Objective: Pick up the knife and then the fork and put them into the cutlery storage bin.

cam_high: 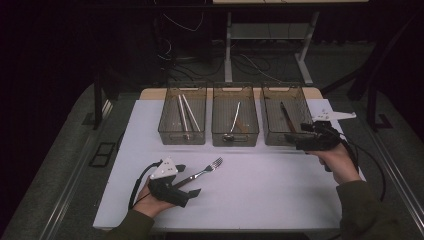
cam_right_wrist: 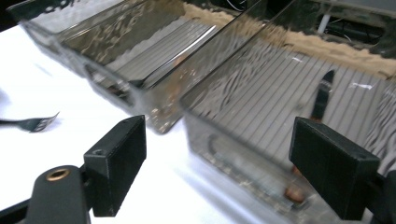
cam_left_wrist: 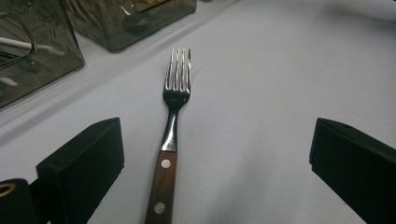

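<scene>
The fork lies on the white table, tines at 1 o'clock, between the wide-open left gripper. Bare table all around. The right gripper, open and holding nothing, is beside the right bin.

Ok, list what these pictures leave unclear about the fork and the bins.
- Fork: the handle's end is cut off by the bottom edge of the left gripper view.
- Knife in the right bin: blurred behind the rippled wall in the right gripper view.
- Middle bin: too small and dark in the high view to name its contents.
</scene>
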A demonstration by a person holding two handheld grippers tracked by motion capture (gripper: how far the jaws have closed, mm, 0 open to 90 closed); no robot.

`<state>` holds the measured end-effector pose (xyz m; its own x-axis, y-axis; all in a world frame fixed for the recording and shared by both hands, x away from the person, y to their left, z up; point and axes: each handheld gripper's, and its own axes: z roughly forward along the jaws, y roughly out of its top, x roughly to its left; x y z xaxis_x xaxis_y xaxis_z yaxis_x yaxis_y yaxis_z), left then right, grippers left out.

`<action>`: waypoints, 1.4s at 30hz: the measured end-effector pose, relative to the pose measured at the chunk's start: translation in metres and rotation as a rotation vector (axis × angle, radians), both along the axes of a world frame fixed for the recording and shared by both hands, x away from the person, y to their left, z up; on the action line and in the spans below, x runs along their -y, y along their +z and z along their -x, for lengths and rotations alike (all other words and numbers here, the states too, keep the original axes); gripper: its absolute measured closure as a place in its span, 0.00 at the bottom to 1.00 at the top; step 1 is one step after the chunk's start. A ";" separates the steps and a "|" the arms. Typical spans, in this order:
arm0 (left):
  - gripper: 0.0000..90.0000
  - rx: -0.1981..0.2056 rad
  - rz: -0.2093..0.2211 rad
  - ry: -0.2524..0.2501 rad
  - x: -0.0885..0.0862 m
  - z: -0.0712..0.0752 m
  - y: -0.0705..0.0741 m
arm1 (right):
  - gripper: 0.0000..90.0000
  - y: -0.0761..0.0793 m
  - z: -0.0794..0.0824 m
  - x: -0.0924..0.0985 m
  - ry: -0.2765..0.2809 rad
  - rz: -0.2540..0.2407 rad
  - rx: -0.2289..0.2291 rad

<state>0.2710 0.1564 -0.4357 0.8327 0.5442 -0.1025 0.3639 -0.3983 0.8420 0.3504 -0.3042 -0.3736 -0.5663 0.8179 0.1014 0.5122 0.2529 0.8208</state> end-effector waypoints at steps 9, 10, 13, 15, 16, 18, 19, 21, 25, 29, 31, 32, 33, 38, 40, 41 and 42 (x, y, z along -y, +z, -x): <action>0.04 0.004 -0.001 0.008 -0.001 0.000 0.001 | 0.20 -0.030 0.036 -0.009 0.021 -0.045 -0.010; 0.04 0.006 -0.002 0.009 -0.001 0.000 0.001 | 0.20 -0.034 0.040 -0.010 0.023 -0.044 -0.004; 0.06 0.007 -0.012 0.013 -0.002 0.000 0.002 | 0.16 -0.042 0.049 -0.010 0.040 -0.038 -0.010; 0.08 0.004 -0.013 0.016 -0.003 -0.001 0.002 | 0.16 -0.048 0.056 -0.011 0.052 -0.036 -0.020; 0.10 0.003 -0.014 0.021 -0.003 -0.001 0.002 | 0.16 -0.049 0.058 -0.011 0.057 -0.034 -0.019; 0.13 0.001 -0.010 0.022 -0.003 -0.001 0.002 | 0.16 -0.052 0.063 -0.011 0.062 -0.038 -0.022; 0.15 0.002 -0.012 0.024 -0.003 -0.001 0.002 | 0.16 -0.054 0.066 -0.012 0.065 -0.031 -0.021; 0.17 0.006 -0.021 0.025 -0.004 -0.002 0.003 | 0.16 -0.056 0.070 -0.012 0.071 -0.020 -0.019; 0.29 0.009 -0.036 0.044 -0.005 -0.006 0.003 | 0.16 -0.062 0.081 -0.011 0.067 -0.011 -0.032; 0.43 -0.007 -0.058 0.050 -0.005 -0.015 0.002 | 0.16 -0.066 0.090 -0.014 0.085 0.010 -0.044; 0.50 -0.013 -0.079 0.046 -0.005 -0.019 0.002 | 0.16 -0.065 0.091 -0.015 0.090 0.009 -0.038; 0.54 -0.022 -0.087 0.057 -0.003 -0.021 0.002 | 0.16 -0.065 0.091 -0.015 0.090 0.008 -0.037; 0.57 -0.031 -0.099 0.052 -0.003 -0.023 0.002 | 0.16 -0.065 0.091 -0.016 0.089 0.009 -0.038; 0.70 -0.080 -0.142 0.038 0.000 -0.031 -0.004 | 0.16 -0.067 0.090 -0.015 0.089 0.014 -0.044; 0.73 -0.096 -0.153 0.030 0.001 -0.032 -0.006 | 0.16 -0.067 0.090 -0.015 0.090 0.016 -0.043; 0.74 -0.097 -0.160 0.031 0.001 -0.032 -0.006 | 0.16 -0.067 0.090 -0.015 0.091 0.017 -0.043; 0.75 -0.104 -0.161 0.031 0.003 -0.033 -0.008 | 0.16 -0.067 0.090 -0.015 0.091 0.017 -0.043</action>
<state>0.3038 0.1537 -0.4435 0.8046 0.5858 -0.0969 0.4600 -0.5119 0.7255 0.2604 -0.2887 -0.4402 -0.6336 0.7652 0.1142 0.5216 0.3135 0.7935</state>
